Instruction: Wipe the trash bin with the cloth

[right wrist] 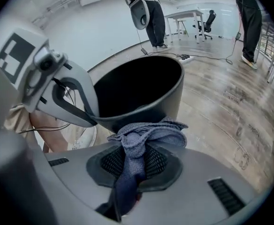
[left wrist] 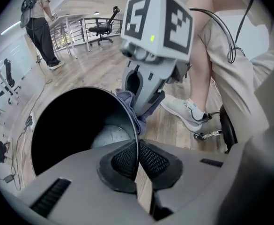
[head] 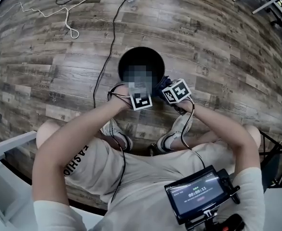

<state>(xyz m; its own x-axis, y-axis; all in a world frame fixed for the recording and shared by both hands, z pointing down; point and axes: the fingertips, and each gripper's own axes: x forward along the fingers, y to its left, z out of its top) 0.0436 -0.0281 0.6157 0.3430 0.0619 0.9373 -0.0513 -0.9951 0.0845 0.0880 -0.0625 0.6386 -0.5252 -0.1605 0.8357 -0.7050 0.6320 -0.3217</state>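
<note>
Left gripper view: left gripper (left wrist: 137, 162) pinches trash bin (left wrist: 71, 121) rim; right gripper (right wrist: 131, 167) clenches cloth (right wrist: 148, 136).

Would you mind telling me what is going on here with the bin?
A seated person is cleaning a black trash bin that stands on the wooden floor by their feet. The left gripper is shut on the bin's rim, apparently steadying it. The right gripper is shut on a bunched blue-grey cloth, held at the outside of the bin just under the rim.
</note>
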